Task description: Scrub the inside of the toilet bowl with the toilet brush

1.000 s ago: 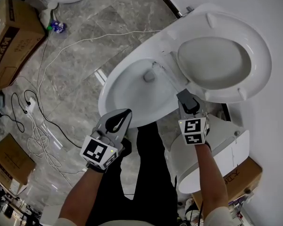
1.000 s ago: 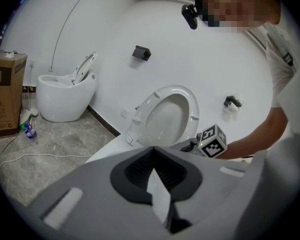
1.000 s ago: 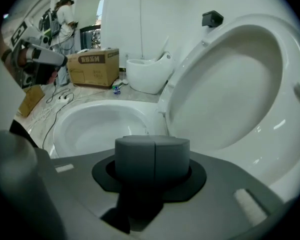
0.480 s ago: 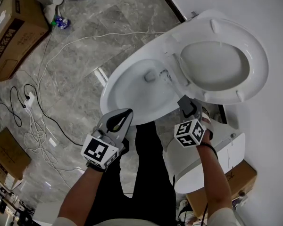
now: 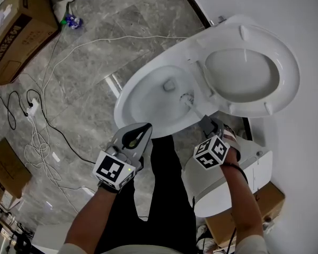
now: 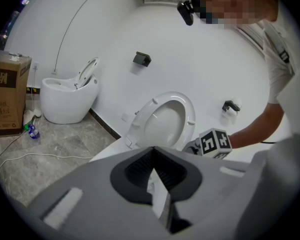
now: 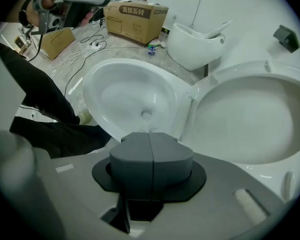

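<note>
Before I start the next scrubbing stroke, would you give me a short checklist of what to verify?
1. Grip: right gripper shut on the toilet brush handle: ok.
2. Brush head inside the toilet bowl, by its right inner wall: ok.
3. The lid raised, clear of the bowl opening: ok.
4. Spare hand: left gripper shut, empty, outside the bowl at its near rim: ok.
5. Footing: cables lie on the floor to the left; the feet are hidden: cannot tell.
</note>
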Demonstrator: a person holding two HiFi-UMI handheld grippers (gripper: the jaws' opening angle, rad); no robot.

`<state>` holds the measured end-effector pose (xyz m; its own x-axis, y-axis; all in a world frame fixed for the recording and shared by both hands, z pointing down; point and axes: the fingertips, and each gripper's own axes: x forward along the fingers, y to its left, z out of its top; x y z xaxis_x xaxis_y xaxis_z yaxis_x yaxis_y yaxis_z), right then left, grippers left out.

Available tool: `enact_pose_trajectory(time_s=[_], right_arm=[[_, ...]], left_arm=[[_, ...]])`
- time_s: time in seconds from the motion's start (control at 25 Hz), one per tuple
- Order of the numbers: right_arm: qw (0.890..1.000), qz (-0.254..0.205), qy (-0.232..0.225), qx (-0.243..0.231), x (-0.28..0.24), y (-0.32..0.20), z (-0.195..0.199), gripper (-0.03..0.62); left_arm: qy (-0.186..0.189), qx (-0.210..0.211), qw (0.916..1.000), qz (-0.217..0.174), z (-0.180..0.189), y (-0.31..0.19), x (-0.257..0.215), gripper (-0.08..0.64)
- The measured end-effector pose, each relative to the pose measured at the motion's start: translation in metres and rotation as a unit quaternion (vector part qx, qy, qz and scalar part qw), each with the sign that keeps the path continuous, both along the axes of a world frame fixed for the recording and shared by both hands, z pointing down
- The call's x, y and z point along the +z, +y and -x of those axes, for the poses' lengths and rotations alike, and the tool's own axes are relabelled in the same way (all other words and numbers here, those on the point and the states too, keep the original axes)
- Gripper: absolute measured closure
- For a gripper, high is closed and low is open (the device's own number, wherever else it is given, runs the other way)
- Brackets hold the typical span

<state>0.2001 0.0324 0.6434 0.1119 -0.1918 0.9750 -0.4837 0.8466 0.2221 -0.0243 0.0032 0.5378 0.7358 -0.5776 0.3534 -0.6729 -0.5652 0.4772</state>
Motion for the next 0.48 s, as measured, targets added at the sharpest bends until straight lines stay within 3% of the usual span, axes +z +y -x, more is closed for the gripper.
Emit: enact_pose_trajectory(time_s=[0.32, 0.4, 0.48], right_arm=[[0.999, 0.031, -0.023, 0.030, -0.002, 0.026, 0.011, 0.428], [0.995, 0.024, -0.058, 0.076, -0.006, 0.026, 0.016, 0.428], [0.985, 0.007, -0.105, 0.139, -0.012, 0.022, 0.024, 0.428]], left_arm=[[-0.004, 0.008, 0.9999, -0.010, -0.001, 0.002, -0.008, 0.555], [-0.003, 0.009, 0.9999, -0.012, 0.000, 0.003, -0.010, 0.555], [-0.004, 0.010, 0.9999, -0.012, 0.001, 0.003, -0.010, 0.555]])
